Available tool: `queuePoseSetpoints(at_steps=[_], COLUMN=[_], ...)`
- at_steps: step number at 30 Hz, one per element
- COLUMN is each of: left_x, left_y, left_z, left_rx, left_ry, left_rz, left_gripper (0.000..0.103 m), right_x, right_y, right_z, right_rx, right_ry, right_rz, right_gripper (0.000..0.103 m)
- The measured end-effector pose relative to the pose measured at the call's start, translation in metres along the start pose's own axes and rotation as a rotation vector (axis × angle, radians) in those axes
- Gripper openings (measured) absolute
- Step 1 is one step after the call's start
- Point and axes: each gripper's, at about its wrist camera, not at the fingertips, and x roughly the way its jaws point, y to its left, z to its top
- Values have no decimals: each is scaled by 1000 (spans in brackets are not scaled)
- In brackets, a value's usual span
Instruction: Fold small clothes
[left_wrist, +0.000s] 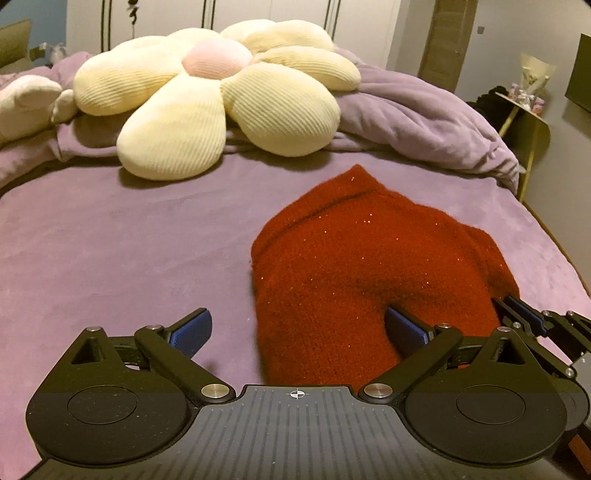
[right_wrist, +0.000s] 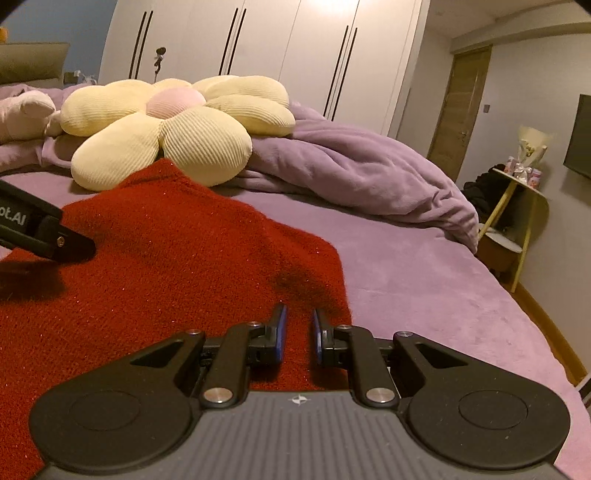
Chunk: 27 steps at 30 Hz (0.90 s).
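A small red knitted garment (left_wrist: 354, 258) lies folded on the purple bed sheet (left_wrist: 110, 240). My left gripper (left_wrist: 299, 328) is wide open over its near left edge: the right finger lies on the red knit, the left finger over bare sheet. My right gripper (right_wrist: 298, 330) is nearly shut, a narrow gap between its blue pads, over the garment's (right_wrist: 177, 258) near right corner; whether it pinches cloth I cannot tell. It also shows at the garment's right edge in the left wrist view (left_wrist: 524, 317). The left gripper's body (right_wrist: 40, 232) shows at the left of the right wrist view.
A large cream flower-shaped cushion (left_wrist: 207, 107) lies at the back of the bed. A crumpled purple duvet (left_wrist: 424, 125) is heaped behind and right. A yellow side table (right_wrist: 517, 206) stands beyond the bed's right edge. White wardrobes (right_wrist: 280, 40) line the back wall.
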Motion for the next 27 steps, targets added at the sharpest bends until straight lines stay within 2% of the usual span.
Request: queuePoseSetpoints(at_steps=[9,14,16,20,23,25,27], left_x=[-15,-35,-50,-76,-81,-81,-81], left_y=[6,12,19,29,27,29,32], left_z=[0,-4,-11,-36,-51,-53,-44], left_rx=[13,32,26,-9,31,58,42], left_ry=[42,64,52,56,80,95,96], left_rz=[13,31,27,-16,-29,-20,-18], left_gripper=[103,103,102,102,102,102,102], right_x=[-3,-10,-28,-71,-84,-88,-90], right_y=[6,8,3,-13,-13,-14,-17], right_z=[5,19,25,5,-14,-9,3], right_rx=[-67,-121,-92,37,1,1,36], right_ry=[26,93,111,100,108,124,125], right_rz=[-2,11,35,142,129,133,155], right_gripper=[14,15,16,31,31,31,31])
